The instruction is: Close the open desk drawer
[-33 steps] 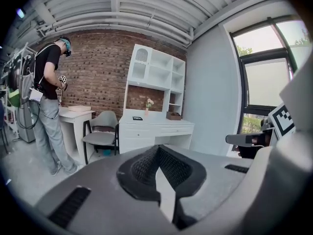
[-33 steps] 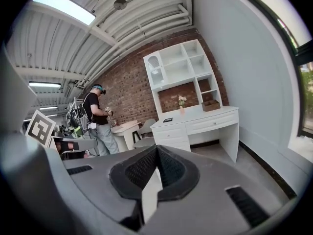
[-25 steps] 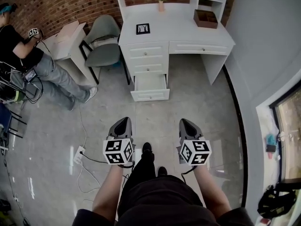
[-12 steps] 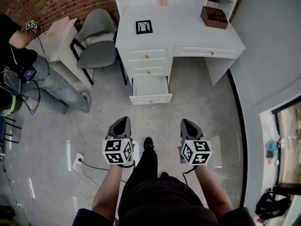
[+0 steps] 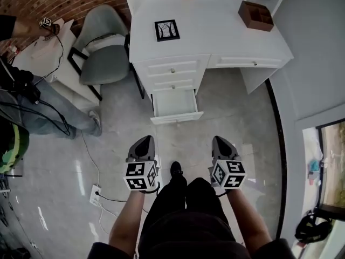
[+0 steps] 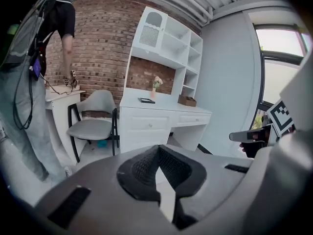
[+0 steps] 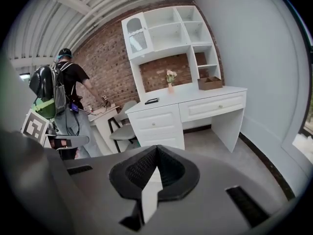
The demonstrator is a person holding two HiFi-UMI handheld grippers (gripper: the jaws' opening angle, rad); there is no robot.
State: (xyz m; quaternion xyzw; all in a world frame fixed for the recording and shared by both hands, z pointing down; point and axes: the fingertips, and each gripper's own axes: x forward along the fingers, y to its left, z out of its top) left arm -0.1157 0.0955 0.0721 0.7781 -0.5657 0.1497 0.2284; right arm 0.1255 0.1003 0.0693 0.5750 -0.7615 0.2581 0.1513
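White desk (image 5: 215, 31) by brick wall | lowest drawer (image 5: 175, 102) of its left stack pulled out over grey floor | left gripper (image 5: 143, 143) tips pressed together, empty | right gripper (image 5: 220, 142) likewise | both well short of the drawer

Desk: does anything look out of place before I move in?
Yes: the bottom drawer of the desk's three-drawer stack is pulled out, while the two above sit flush. Nothing else looks odd.

Head view looks steeply down; both gripper views face the shared desk (image 5: 215, 28).
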